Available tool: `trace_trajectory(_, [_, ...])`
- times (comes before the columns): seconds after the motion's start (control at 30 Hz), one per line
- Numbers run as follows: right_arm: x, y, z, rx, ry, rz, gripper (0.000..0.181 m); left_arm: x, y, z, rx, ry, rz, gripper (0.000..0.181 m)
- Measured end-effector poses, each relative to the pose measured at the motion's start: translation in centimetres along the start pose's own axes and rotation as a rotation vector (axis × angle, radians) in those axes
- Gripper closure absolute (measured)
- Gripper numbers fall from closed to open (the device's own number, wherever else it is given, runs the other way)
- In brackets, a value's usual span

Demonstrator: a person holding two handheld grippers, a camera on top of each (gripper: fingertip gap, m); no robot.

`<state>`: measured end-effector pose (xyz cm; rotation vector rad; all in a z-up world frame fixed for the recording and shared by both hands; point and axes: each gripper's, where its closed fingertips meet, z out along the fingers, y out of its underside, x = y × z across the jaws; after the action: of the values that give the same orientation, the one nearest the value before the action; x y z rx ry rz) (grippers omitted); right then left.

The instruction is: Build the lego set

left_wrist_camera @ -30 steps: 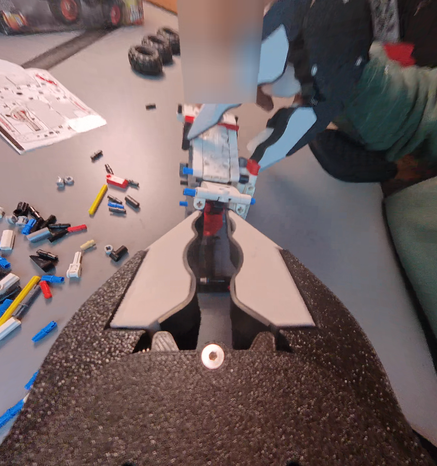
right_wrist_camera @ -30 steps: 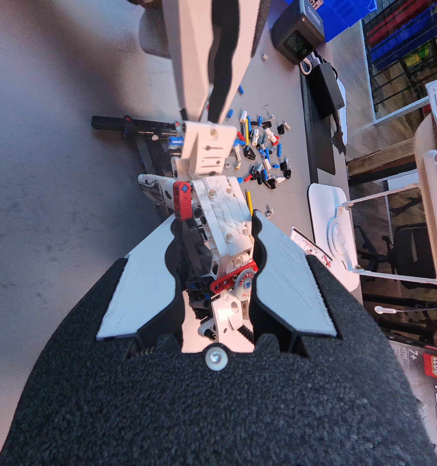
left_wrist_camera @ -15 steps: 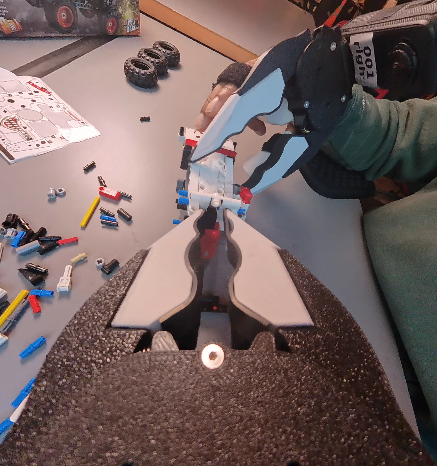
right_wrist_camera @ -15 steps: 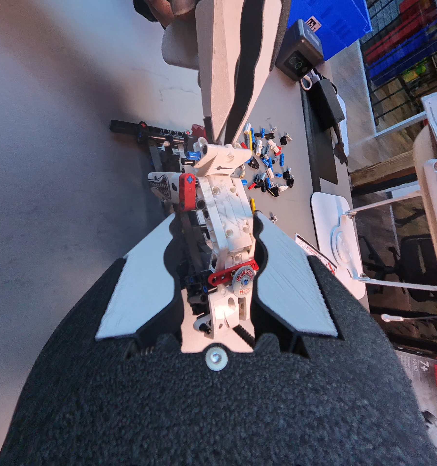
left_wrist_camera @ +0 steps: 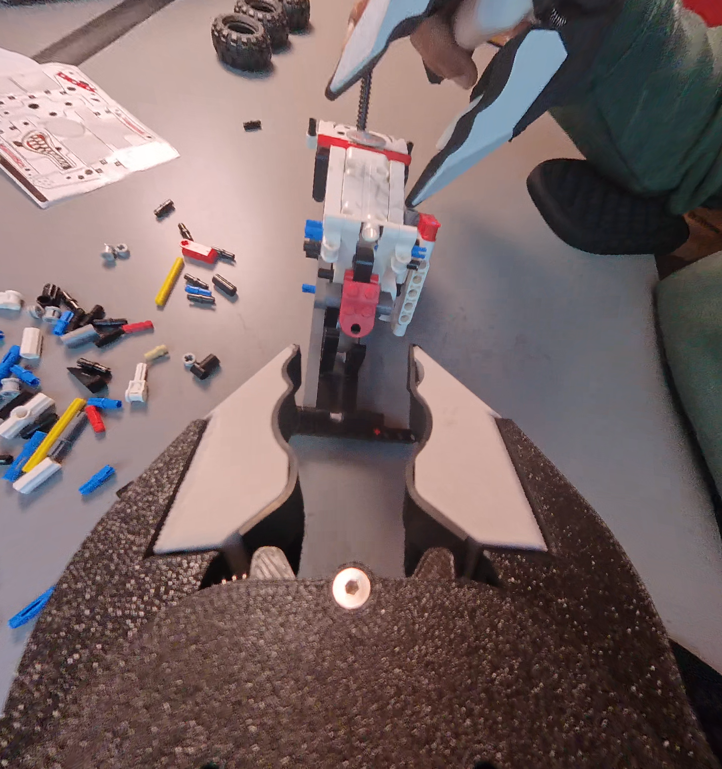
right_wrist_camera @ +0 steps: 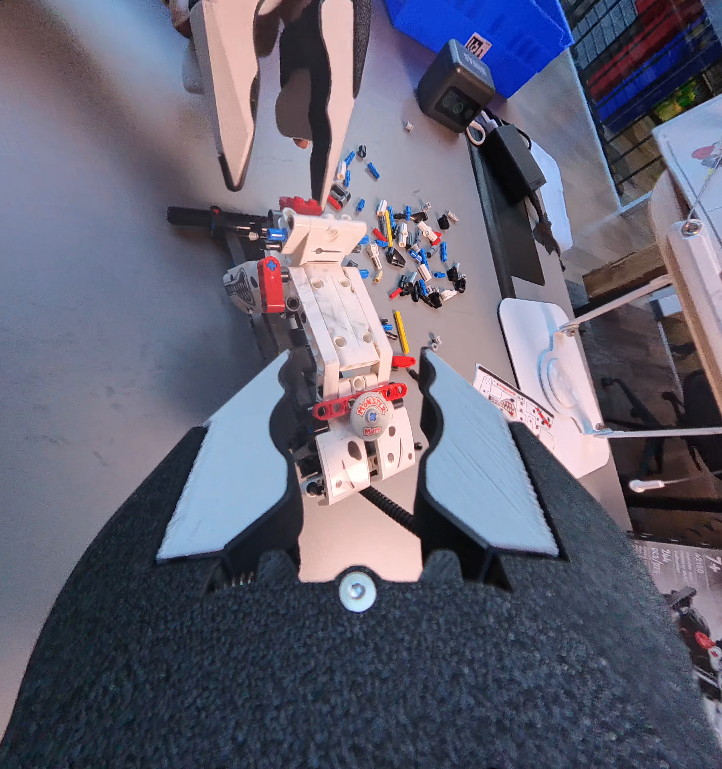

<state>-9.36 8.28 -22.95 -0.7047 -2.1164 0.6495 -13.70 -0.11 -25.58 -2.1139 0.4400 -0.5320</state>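
Both grippers are sitting open around the lego model [left_wrist_camera: 363,233] now, neither one clamping it: the left gripper [left_wrist_camera: 353,362] is spreading its jaws at the black chassis end, the right gripper [right_wrist_camera: 353,366] is gaping either side of the white tail end with the round badge. The model is resting on the grey table [left_wrist_camera: 517,353], just right of the scattered loose pieces [left_wrist_camera: 59,374], with the instruction sheet [left_wrist_camera: 59,137] and spare tyres [left_wrist_camera: 247,41] lying beyond those pieces. Its long axis is running straight from one gripper to the other, the red plate [left_wrist_camera: 359,303] nose pointing toward the left gripper and the black spring [right_wrist_camera: 388,507] trailing toward the right one. The risk I'm seeing: it's looking tall and narrow, so a jaw tip brushing its side could be tipping it over, and a squeeze landing on the white panels could be popping them loose.
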Motion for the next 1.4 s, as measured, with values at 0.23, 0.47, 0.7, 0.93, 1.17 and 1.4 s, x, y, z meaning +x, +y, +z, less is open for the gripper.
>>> trace_trajectory(0.23, [-0.3, 1.1, 1.6, -0.063, 0.033, -0.077, 0.139, 0.2, -0.5, 1.5, -0.027, -0.035, 0.076, 0.166])
trace_trajectory(0.47, [0.1, 1.3, 1.7, -0.072, 0.069, -0.124, 0.143, 1.1, -4.0, 0.2, 0.084, -0.027, 0.059, 0.181])
trace_trajectory(0.7, [0.5, 1.8, 1.4, -0.087, 0.084, -0.131, 0.142, 1.3, -4.1, 0.9, 0.092, -0.006, 0.036, 0.175])
trace_trajectory(0.93, [0.5, 2.1, 1.4, -0.098, 0.084, -0.127, 0.142, 1.2, -3.1, 0.8, 0.068, 0.011, 0.016, 0.159])
trace_trajectory(1.17, [0.6, 2.4, 1.4, -0.106, 0.089, -0.124, 0.143, 0.9, -2.7, 0.9, 0.082, 0.02, -0.005, 0.158])
trace_trajectory(1.4, [0.8, 2.8, 1.4, -0.12, 0.093, -0.12, 0.145, 0.8, -4.5, 0.7, 0.183, 0.013, -0.03, 0.161])
